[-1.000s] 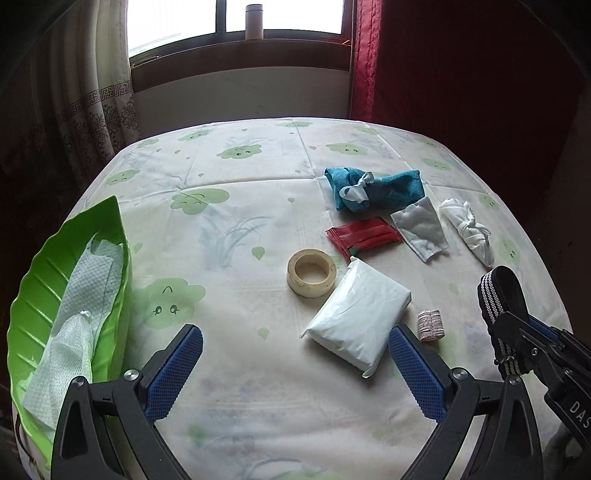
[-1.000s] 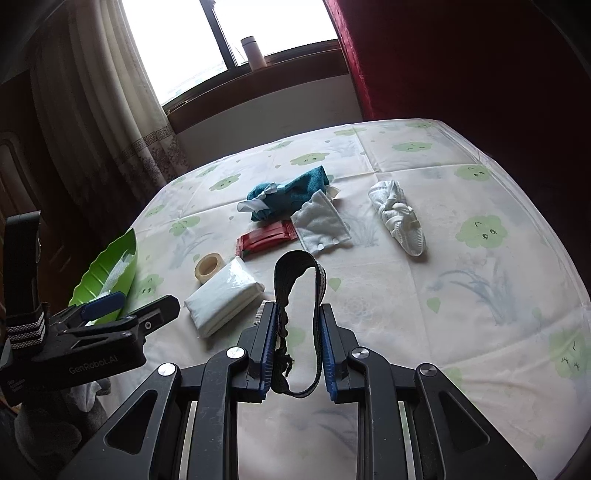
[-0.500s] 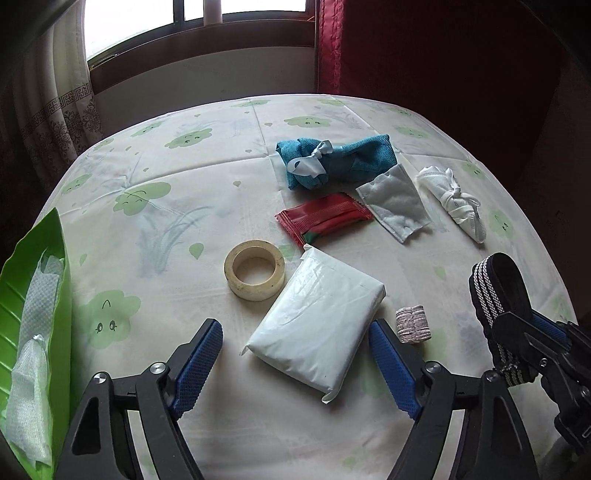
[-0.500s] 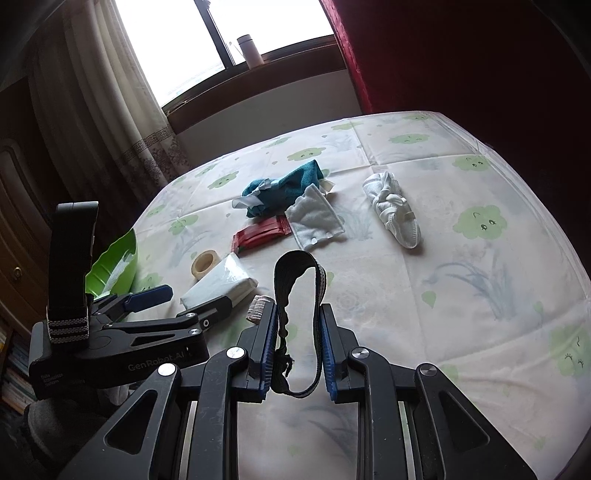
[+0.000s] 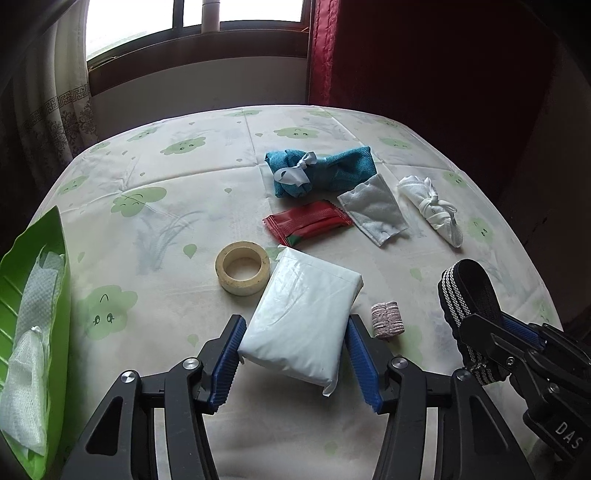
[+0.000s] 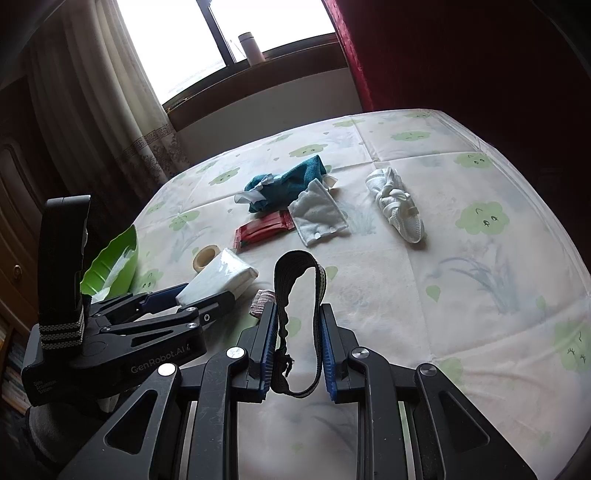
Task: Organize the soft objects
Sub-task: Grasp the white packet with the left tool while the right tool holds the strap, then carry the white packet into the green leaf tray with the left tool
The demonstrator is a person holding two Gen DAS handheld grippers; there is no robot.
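A bright window (image 5: 192, 18) sat above a dark wooden sill (image 6: 266, 74), flanked by a pale patterned curtain (image 6: 110, 122) and a red curtain (image 5: 321, 51). A cloud-printed tablecloth (image 5: 177, 206) covered the table.

Blown-out window (image 5: 192, 14) backlights; sharp centre, dark fisheye-warped corners
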